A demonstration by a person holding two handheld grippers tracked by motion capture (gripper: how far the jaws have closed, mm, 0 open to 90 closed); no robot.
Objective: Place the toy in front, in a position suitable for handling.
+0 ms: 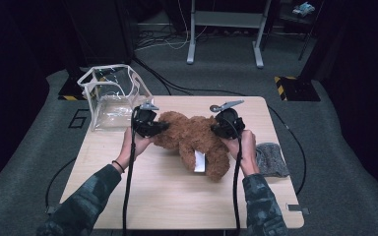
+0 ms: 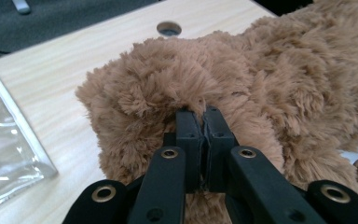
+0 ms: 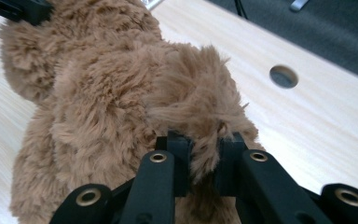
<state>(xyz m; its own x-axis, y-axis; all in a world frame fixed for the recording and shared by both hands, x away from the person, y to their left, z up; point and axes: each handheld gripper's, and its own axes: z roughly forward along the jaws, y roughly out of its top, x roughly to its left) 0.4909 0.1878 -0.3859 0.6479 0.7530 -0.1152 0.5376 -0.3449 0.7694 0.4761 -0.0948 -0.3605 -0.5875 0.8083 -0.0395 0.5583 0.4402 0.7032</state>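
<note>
Right gripper pinches a tuft, seemingly a limb, of the brown plush bear.

A single sign can be read: a large dark numeral "6" is marked on the grey carpeted floor at the left of the frame in the high view, just beside the left edge of the pale wooden surface. On the white fabric label sewn to the brown plush teddy bear no writing can be made out; it is too small to tell.
</note>
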